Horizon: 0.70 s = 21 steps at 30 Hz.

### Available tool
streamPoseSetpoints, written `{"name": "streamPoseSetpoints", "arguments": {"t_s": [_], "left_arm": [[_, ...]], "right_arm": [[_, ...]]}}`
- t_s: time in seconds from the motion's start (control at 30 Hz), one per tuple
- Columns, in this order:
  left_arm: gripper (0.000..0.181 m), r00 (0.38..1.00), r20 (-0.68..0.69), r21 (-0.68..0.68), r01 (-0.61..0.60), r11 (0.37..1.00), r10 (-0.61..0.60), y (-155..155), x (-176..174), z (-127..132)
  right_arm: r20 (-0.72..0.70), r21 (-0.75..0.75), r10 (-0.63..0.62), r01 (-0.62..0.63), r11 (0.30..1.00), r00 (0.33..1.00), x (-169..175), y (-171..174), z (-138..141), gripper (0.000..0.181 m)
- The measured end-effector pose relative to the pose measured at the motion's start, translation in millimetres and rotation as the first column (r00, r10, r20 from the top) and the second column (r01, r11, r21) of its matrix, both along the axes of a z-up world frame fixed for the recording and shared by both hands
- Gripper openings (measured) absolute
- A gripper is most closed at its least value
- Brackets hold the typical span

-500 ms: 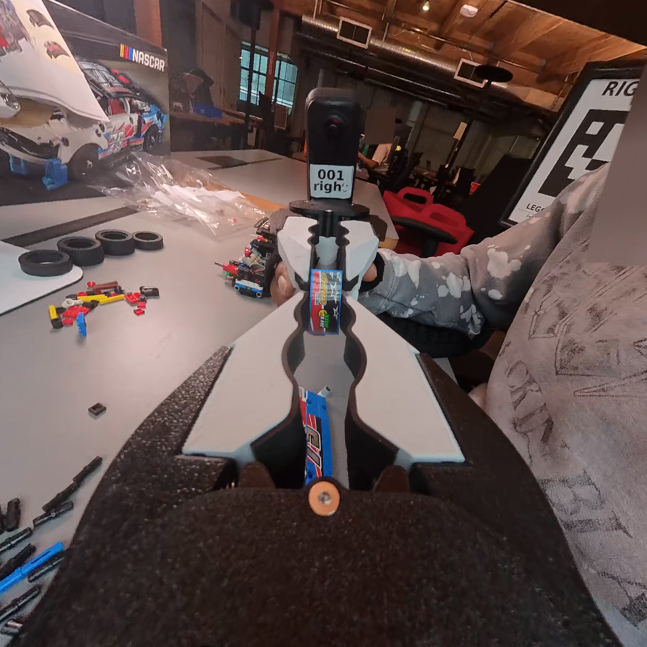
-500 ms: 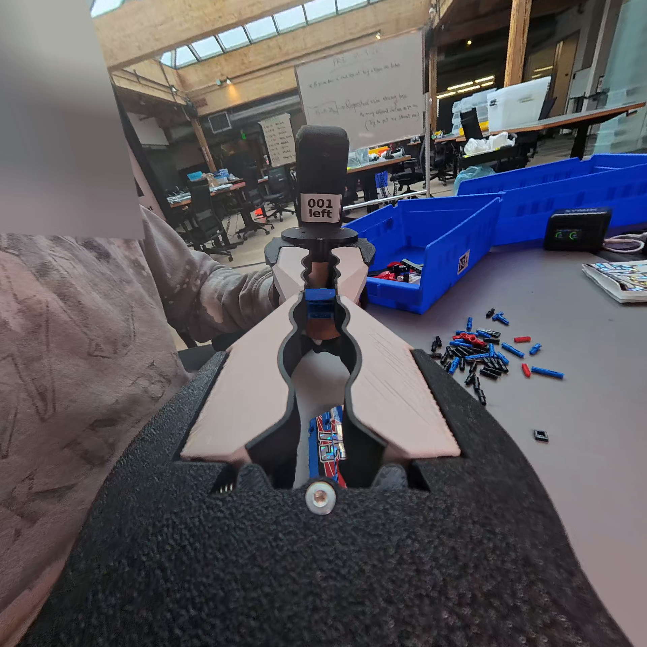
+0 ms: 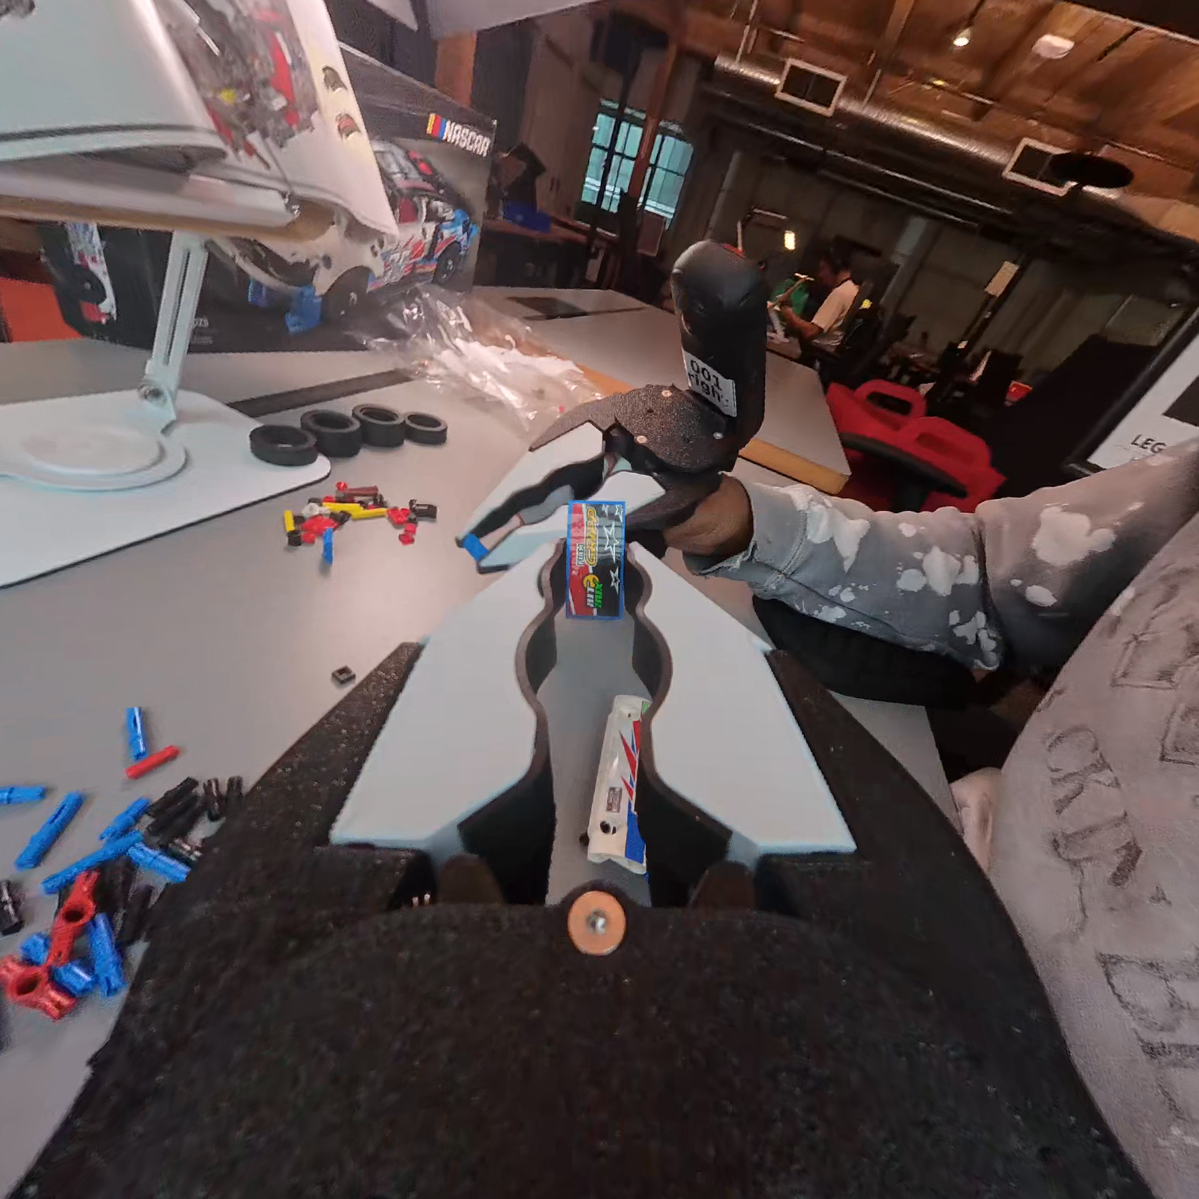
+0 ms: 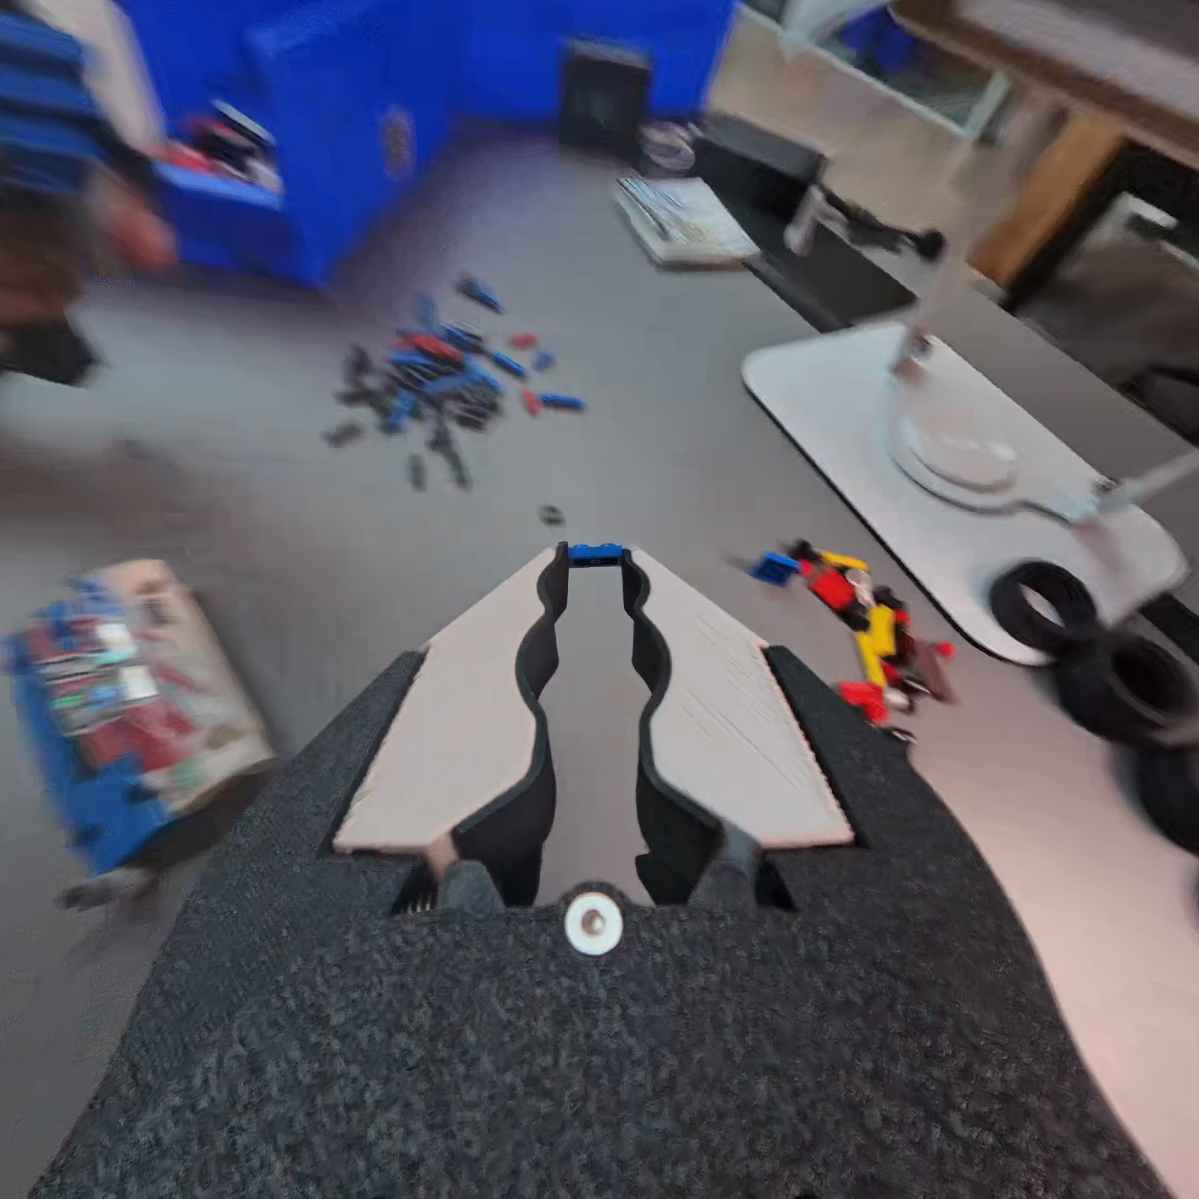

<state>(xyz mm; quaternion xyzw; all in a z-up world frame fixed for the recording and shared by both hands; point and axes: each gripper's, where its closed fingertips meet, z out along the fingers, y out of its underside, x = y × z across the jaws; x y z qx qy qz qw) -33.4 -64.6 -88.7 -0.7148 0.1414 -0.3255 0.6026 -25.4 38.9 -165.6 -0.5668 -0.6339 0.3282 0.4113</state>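
A: Left hand-held gripper point(image 3: 593, 558): fingertips nearly closed on a stickered blue panel piece point(image 3: 595, 559), held on edge above the bench point(image 3: 227, 623). A white stickered panel point(image 3: 619, 788) lies on the bench below, seen between the jaws.

B: Right hand-held gripper point(image 4: 594, 558)?

A: Tips pinch a small blue brick point(image 4: 594, 557); jaws narrowly apart, only brick-wide. In the left wrist view it sits at 11 o'clock from the panel, tilted toward the bench.

B: Surroundings?

A: Red, yellow and black small parts point(image 3: 353, 516) at 10 o'clock, black tyres point(image 3: 350, 431) beyond, on and beside a white stand base point(image 3: 97, 467). Blue and black pins point(image 3: 104, 837) at 8 o'clock. Clear bag point(image 3: 493, 370) at 12.

B: Risks?

A: Judgement only: both grips are tip-only, so a twist could pop either piece out into the loose parts. The right view is heavily blurred, so fine alignment is hard to read.
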Motion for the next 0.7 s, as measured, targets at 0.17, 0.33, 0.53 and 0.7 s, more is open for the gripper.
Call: {"name": "streamPoseSetpoints", "arguments": {"t_s": [0.17,0.33,0.53,0.7], "left_arm": [[0.015,1.000,0.016,-0.055,-0.021,0.998,0.022,5,-2,-10],[0.015,1.000,0.010,-0.085,-0.015,0.996,0.016,5,-1,-18],[0.015,1.000,0.007,-0.092,-0.016,0.996,0.017,6,-1,-19],[0.015,1.000,-0.005,-0.119,-0.011,0.993,0.011,8,2,-29]], "right_arm": [[0.230,0.136,-0.330,0.305,0.943,0.916,-4,75,-41,0.016],[0.266,0.192,-0.427,0.387,0.902,0.864,-7,102,-47,0.037],[0.123,0.143,-0.330,0.312,0.939,0.936,-20,85,-19,0.030],[0.219,0.135,-0.309,0.285,0.949,0.925,-38,87,-42,0.015]]}}
